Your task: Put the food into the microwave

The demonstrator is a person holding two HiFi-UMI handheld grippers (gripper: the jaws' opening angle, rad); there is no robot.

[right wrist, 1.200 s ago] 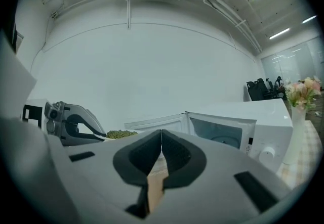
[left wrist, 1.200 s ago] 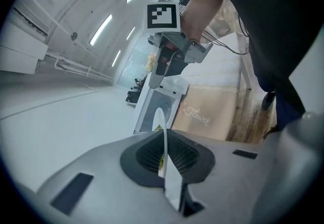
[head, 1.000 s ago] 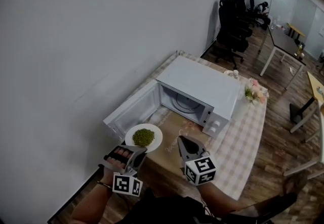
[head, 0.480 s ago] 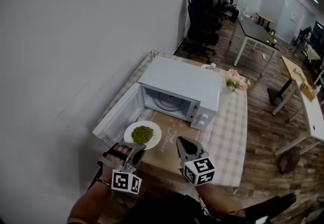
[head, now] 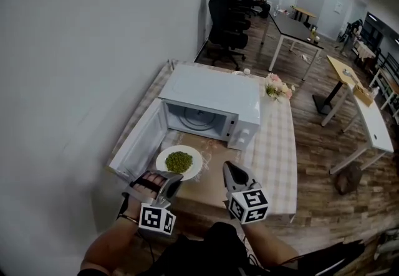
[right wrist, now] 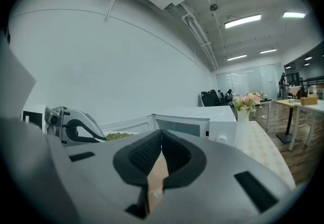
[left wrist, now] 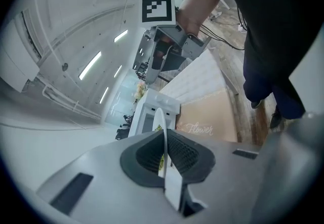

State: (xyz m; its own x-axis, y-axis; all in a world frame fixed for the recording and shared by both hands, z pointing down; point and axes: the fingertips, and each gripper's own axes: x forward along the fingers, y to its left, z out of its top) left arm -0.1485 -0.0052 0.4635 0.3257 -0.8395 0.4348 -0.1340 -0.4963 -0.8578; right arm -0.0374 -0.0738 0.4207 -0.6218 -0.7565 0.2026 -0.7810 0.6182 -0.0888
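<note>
In front of the open microwave (head: 211, 101), the left gripper (head: 169, 184) clamps the near rim of a white plate (head: 197, 160) of green food (head: 179, 161).

In the left gripper view the plate's edge runs upright between the two dark pads, which press on it from both sides. The food heap lies just beyond the jaws, toward the oven. From the head view the plate sits over the brown mat (head: 215, 175) on the checked tablecloth (head: 274, 144). It is just outside the microwave's cavity, with the door (head: 134, 142) swung out to the left beside it. The right gripper (head: 230, 169) is apart from the plate on its right. Its jaws are closed together on nothing, and only the mat shows below them in the right gripper view. A small bunch of flowers (head: 278, 88) stands at the microwave's far right corner.
</note>
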